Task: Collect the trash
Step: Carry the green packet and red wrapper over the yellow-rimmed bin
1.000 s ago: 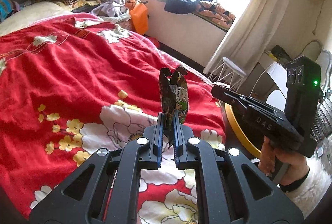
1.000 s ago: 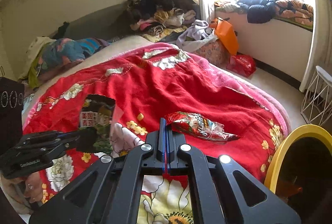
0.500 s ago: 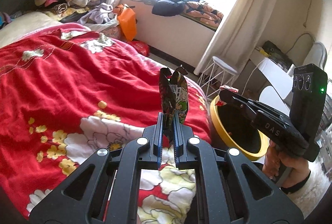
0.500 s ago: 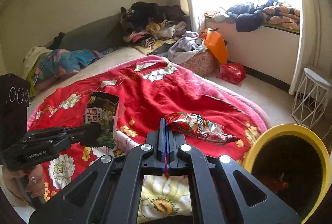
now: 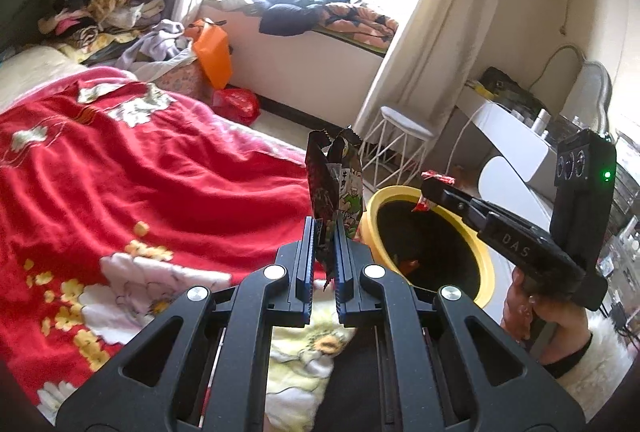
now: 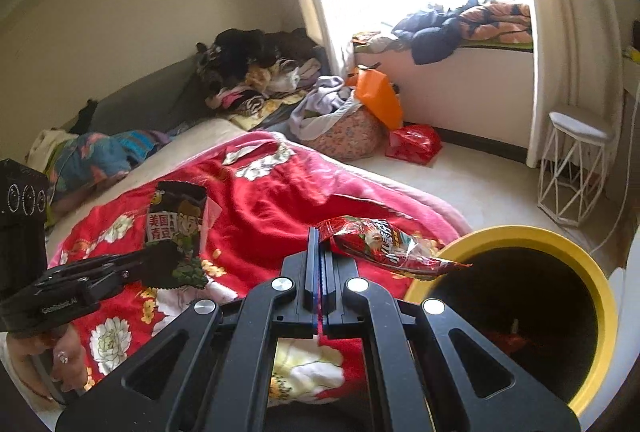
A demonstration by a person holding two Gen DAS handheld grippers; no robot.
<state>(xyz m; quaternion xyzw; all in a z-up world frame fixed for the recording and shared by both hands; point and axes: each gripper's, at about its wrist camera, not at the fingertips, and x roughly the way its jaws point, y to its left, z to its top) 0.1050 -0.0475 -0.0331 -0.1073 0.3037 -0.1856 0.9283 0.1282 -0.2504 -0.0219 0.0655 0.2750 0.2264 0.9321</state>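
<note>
— Beside the bed with the red flowered blanket (image 5: 168, 192), both wrappers are up in the air. See the left gripper (image 5: 324, 232)? Its fingers are pinched shut on the bottom edge of that dark snack packet with the green cartoon figure (image 5: 336, 188), which stands upright above them.

— And the right gripper (image 6: 319, 248)?

— Clamped tight on one end of the crinkly red plastic snack bag (image 6: 384, 248). The bag sticks out sideways, its far tip reaching over the near rim of the round yellow-rimmed bin with the black inside (image 6: 560, 238).

— So it's dropping time?

— Nearly, I'd say. Most of the red bag looks to hang over the blanket edge rather than the opening, so I'd carry it further over the dark middle before letting go. Light wrappers flutter; a low release would help.

— The dark packet?

— Just short of the bin, near its rim on the bed side. I'd bring it in after, or from another side, so the two tools don't knock together. Something red already lies at the bottom.
</note>
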